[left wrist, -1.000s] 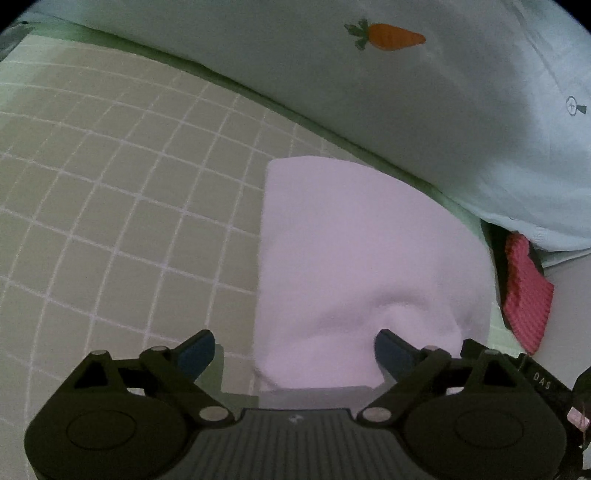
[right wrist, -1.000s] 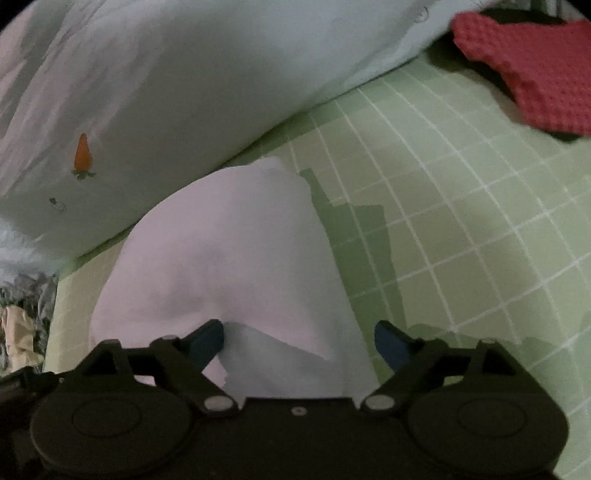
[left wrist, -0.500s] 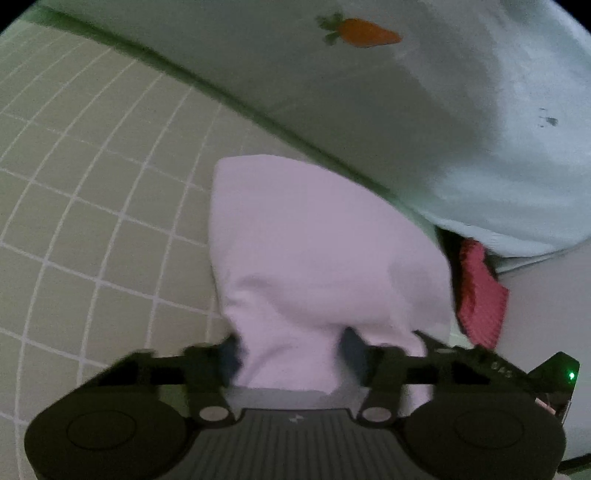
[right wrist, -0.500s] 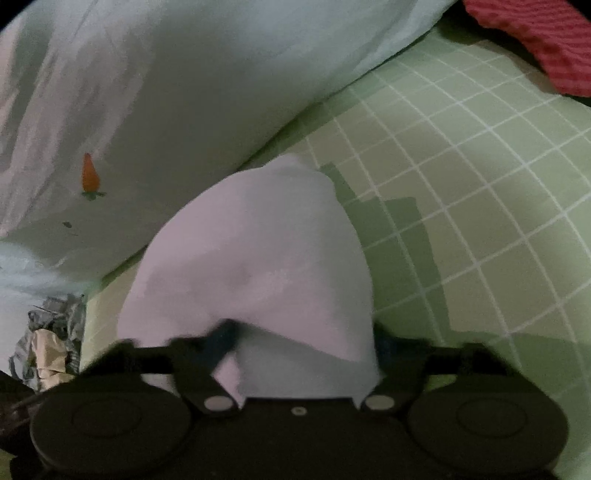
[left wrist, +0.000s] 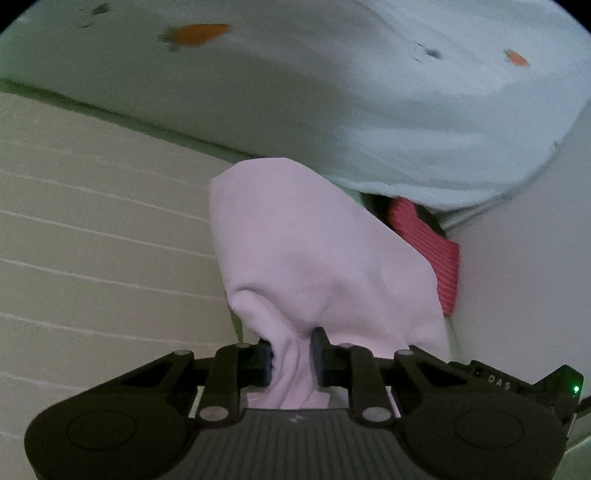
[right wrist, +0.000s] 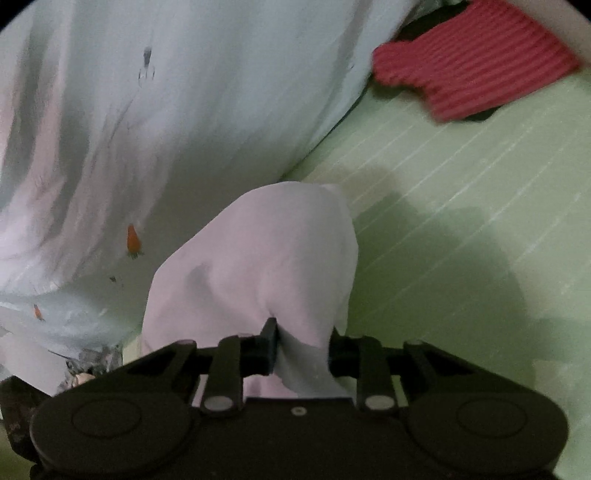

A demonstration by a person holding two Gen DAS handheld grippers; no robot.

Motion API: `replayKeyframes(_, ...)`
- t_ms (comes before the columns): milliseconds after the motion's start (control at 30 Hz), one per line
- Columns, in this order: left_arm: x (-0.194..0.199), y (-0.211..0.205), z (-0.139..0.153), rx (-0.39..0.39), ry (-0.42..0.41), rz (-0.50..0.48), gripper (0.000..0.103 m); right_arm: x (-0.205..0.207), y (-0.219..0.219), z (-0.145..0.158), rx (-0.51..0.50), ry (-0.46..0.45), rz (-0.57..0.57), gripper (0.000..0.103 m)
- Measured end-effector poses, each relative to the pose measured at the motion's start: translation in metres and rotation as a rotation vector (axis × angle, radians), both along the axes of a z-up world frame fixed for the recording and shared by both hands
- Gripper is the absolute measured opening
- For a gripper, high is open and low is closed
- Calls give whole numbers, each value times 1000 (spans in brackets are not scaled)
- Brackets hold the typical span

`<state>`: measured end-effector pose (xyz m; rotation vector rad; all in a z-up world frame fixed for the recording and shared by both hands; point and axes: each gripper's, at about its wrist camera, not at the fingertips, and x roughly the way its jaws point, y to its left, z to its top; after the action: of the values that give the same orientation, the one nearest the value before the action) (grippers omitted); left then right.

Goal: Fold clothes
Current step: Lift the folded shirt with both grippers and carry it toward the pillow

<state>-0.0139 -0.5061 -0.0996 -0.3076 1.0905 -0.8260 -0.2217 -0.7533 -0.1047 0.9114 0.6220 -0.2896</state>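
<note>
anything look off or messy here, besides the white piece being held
Only the red ribbed garment: it lies crumpled at the far edge of the green checked sheet, partly tucked under the carrot-print duvet, not folded. The white cloth is bunched where each claw pinches it, as expected mid-fold.

A pale green bed sheet (right wrist: 461, 206) with a thin white grid covers the bed. Along its far edge lies a bulky light blue duvet (left wrist: 332, 92) printed with small orange carrots (left wrist: 199, 34). Beside the duvet's end rises a plain white wall (left wrist: 528, 258). The light is dim.
</note>
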Motion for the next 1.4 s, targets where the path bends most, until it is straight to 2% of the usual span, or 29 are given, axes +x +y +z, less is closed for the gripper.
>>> replayKeyframes(200, -48, -80, 9, -40, -16, 14, 22, -46, -71, 23, -43, -34, -31, 25)
replayKeyframes(433, -74, -209, 22, -116, -48, -41, 22, -78, -171, 59, -154, -68, -81, 25)
replayKeyframes(700, -44, -334, 47, -168, -124, -68, 22, -42, -281, 98, -308, -112, -90, 25)
replayKeyframes(867, 4, -395, 59, -194, -162, -47, 23, 5, -328, 114, -426, -146, -89, 27)
replayKeyframes(900, 12, -405, 57, -169, -182, -30, 28, 16, -337, 112, -446, -139, -96, 31)
replayKeyframes(933, 20, -416, 56, -142, -202, -12, 38, 29, -345, 107, -472, -120, -105, 38)
replayKeyframes(1033, 37, -448, 41, 48, -277, 86, 54, 72, -359, 77, -597, 15, -172, 56)
replayKeyframes(1100, 39, -454, 27, 85, -272, 94, 60, 92, -354, 59, -689, 122, -203, 59)
replayKeyframes(1167, 42, -460, 14, 118, -266, 100, 66, 100, -343, 47, -746, 158, -202, 59)
replayKeyframes(1200, 40, -463, 8, 127, -258, 92, 70, 100, -337, 42, -756, 152, -194, 61)
replayKeyframes(1267, 36, -470, -6, 167, -249, 59, 71, 99, -326, 27, -746, 157, -155, 70)
replayKeyframes(1333, 30, -458, -20, 207, -239, 36, 73, 101, -321, 5, -701, 225, -97, 72)
replayKeyframes(1400, 22, -453, -25, 213, -235, 20, 77, 98, -316, -6, -672, 250, -87, 74)
